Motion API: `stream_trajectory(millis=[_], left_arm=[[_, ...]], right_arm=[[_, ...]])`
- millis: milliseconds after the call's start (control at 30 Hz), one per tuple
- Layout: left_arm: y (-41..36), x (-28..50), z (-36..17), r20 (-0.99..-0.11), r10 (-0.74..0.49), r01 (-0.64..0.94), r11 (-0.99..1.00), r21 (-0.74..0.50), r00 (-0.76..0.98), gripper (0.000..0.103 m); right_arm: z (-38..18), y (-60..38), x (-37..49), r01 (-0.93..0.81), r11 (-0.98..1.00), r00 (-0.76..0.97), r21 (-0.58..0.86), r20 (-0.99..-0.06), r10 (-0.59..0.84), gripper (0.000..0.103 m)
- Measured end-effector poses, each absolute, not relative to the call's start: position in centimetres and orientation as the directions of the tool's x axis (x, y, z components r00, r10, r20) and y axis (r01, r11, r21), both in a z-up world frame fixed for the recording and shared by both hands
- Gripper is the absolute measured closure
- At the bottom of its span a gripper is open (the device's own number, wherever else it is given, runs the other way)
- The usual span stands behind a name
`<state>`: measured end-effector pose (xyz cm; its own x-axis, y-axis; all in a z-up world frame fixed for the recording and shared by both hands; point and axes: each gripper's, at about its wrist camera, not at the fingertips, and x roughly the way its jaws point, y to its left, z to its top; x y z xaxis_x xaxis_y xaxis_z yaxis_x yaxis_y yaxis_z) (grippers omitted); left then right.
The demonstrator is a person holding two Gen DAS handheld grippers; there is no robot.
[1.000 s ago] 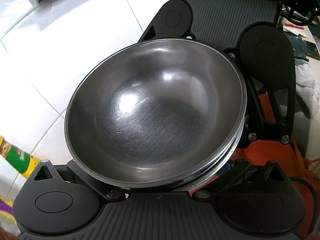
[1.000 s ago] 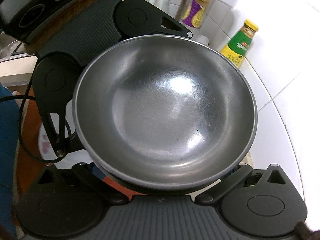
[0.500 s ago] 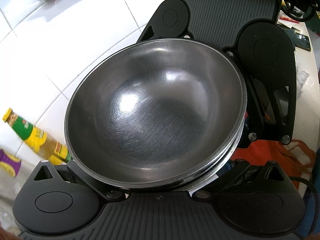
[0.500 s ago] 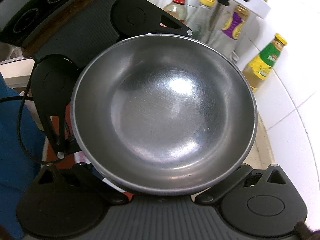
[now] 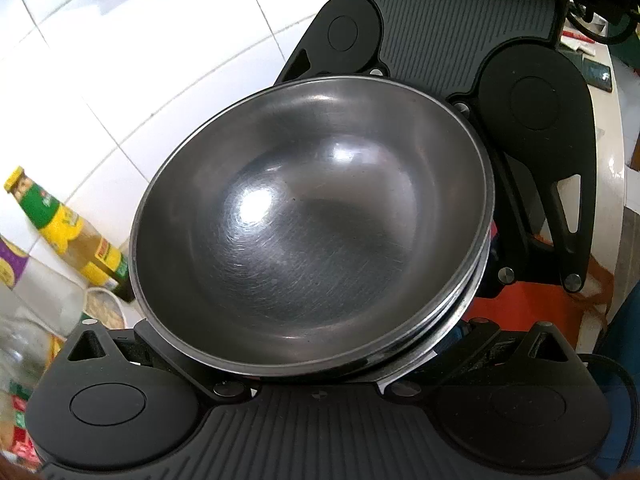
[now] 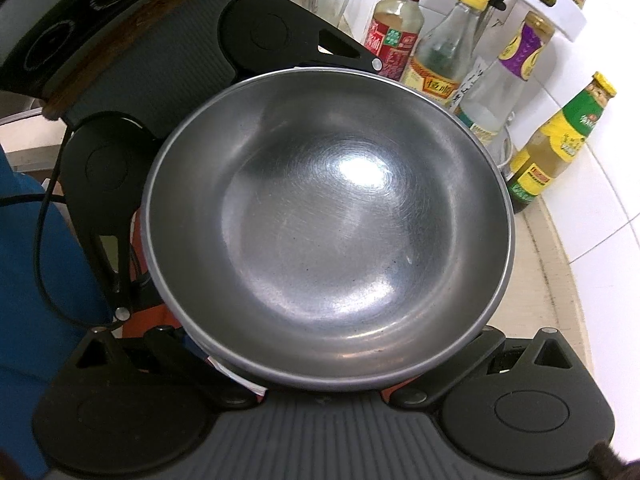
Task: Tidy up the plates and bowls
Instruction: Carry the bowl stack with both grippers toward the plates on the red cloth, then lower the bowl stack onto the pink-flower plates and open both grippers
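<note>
A stack of steel bowls [image 5: 312, 224] fills both wrist views, and a second rim [image 5: 478, 276] shows under the top bowl. My left gripper [image 5: 316, 392] holds the stack at its near edge, with the fingertips hidden under the rim. My right gripper [image 6: 320, 396] holds the opposite edge of the same stack [image 6: 328, 232] in the same way. Each gripper shows across the bowl in the other's view: the right one [image 5: 432, 56] and the left one [image 6: 180, 80]. The stack hangs in the air between them.
Sauce bottles stand close behind the stack on the counter [image 6: 560, 280]: a red-labelled one [image 6: 396, 28], a yellow-capped one [image 6: 444, 64], a purple-labelled one [image 6: 516, 60] and a green-and-yellow one [image 6: 560, 140]. A white tiled wall [image 5: 120, 60] lies beyond. A blue sleeve [image 6: 24, 280] is at the left.
The stack stays fixed between both grippers while the background slides. The bottles have come closer and further into both views, so the stack has been carried toward them.
</note>
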<state>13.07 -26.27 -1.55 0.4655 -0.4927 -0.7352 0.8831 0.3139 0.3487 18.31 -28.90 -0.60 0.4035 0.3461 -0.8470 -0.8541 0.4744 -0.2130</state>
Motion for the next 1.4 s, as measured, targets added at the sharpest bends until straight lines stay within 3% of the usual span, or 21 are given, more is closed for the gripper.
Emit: stream_trajectory(millis=[533, 867, 1100, 1233, 1400], left_arm=[[-30.2, 19.6, -5.6, -0.793, -0.446, 0.899, 0.336, 0.282, 0.415, 0.0], [-28.8, 20.7, -6.3, -0.79, -0.49, 0.918, 0.326, 0.228, 0.37, 0.001], [-27.1, 20.4, -5.5, -0.774, -0.52, 0.92, 0.335, 0.204, 0.361, 0.0], [-25.1, 20.5, -5.0, -0.747, -0.544, 0.89, 0.433, 0.142, 0.383, 0.0], [-23.9, 21.0, -4.0, -0.69, -0.564, 0.805, 0.592, 0.044, 0.453, 0.0]], right_arm=[[-8.2, -27.7, 21.4, -0.844, 0.517, 0.343, -0.144, -0.885, 0.314, 0.005], [-8.5, -26.8, 20.4, -0.795, 0.585, 0.383, -0.162, -0.881, 0.277, 0.006], [-7.3, -26.9, 17.5, -0.699, 0.689, 0.441, -0.19, -0.873, 0.207, 0.006], [-6.8, -27.6, 14.9, -0.61, 0.765, 0.49, -0.206, -0.857, 0.161, 0.006], [-5.0, -27.8, 10.2, -0.445, 0.888, 0.58, -0.115, -0.793, 0.188, 0.006]])
